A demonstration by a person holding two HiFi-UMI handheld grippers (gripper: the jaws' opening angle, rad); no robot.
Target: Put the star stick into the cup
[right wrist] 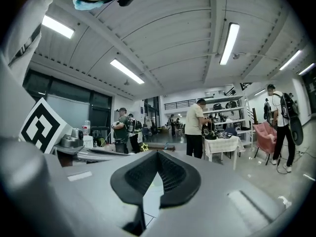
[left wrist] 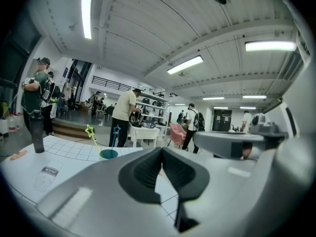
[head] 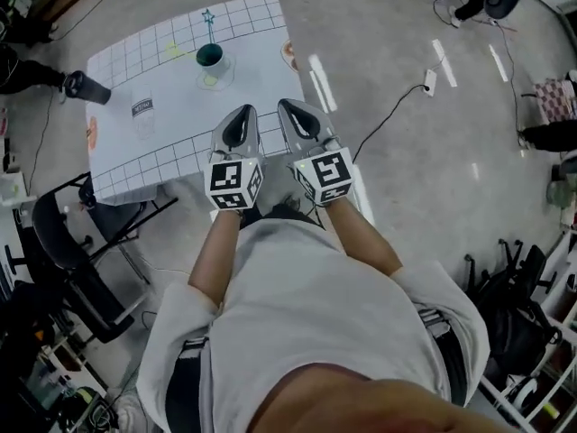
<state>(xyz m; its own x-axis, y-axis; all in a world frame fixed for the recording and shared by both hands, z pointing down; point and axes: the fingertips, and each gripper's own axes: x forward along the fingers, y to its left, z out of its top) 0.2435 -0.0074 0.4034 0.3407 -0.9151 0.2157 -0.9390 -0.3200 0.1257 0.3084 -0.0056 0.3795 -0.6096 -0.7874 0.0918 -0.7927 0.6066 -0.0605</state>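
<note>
A teal cup (head: 209, 57) stands on the far part of the white gridded table (head: 180, 152). A blue star stick (head: 208, 16) rises out of it. In the left gripper view the cup (left wrist: 108, 153) holds a blue star stick (left wrist: 116, 131) and a yellow star stick (left wrist: 90, 131) that leans left. My left gripper (head: 241, 114) and right gripper (head: 291, 108) hover side by side over the table's near right corner, well short of the cup. Both are shut with nothing between their jaws, as the left gripper view (left wrist: 161, 152) and right gripper view (right wrist: 157, 157) show.
A black bottle (head: 87, 87) lies at the table's left edge, and a clear labelled glass (head: 142, 109) stands near it. Orange-patterned plates (head: 288, 54) sit at the table's sides. A black chair (head: 81, 260) stands beside the table. A cable and power strip (head: 429, 81) lie on the floor. People stand in the background.
</note>
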